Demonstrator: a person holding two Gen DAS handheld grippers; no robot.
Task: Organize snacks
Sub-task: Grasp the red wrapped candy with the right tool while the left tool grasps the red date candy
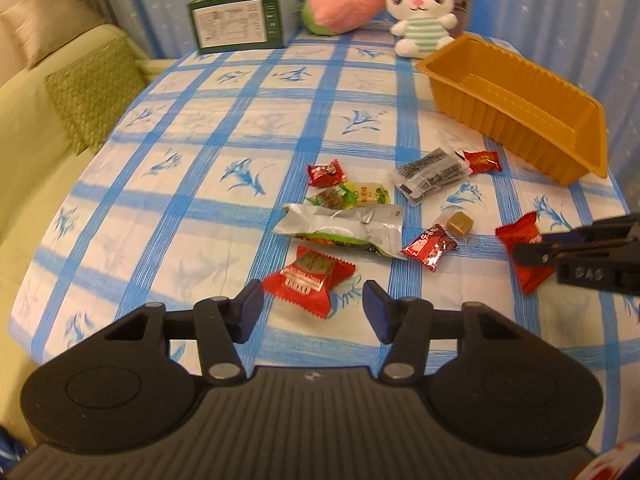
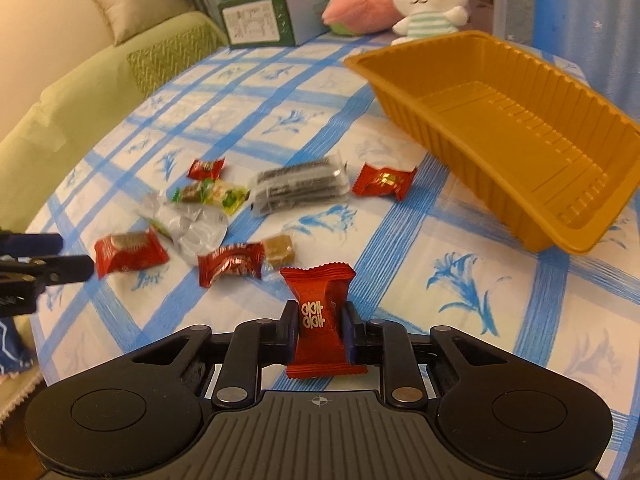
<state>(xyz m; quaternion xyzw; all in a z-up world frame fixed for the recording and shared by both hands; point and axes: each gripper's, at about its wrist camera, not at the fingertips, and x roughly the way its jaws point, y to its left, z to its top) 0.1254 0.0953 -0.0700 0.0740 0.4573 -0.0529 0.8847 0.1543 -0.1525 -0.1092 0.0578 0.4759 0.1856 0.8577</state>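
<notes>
Crisply, right claw (image 2: 319,334) pinching glossy red wrapper (image 2: 319,312), left claw (image 1: 313,309) apart, ribbed tray (image 2: 520,92).

The left wrist fisheye sits low behind its own black two-finger gripper (image 1: 313,312), looking toward 12 o'clock across the blue-and-white checked tablecloth (image 1: 192,184). The right wrist fisheye looks the same way from farther right, nearer the ribbed orange plastic tray (image 2: 500,120), at 2 o'clock. Both views share the scattered wrapped snacks, the tray (image 1: 516,108) and the white plush rabbit (image 1: 420,12), and each catches the other gripper at its edge.
</notes>
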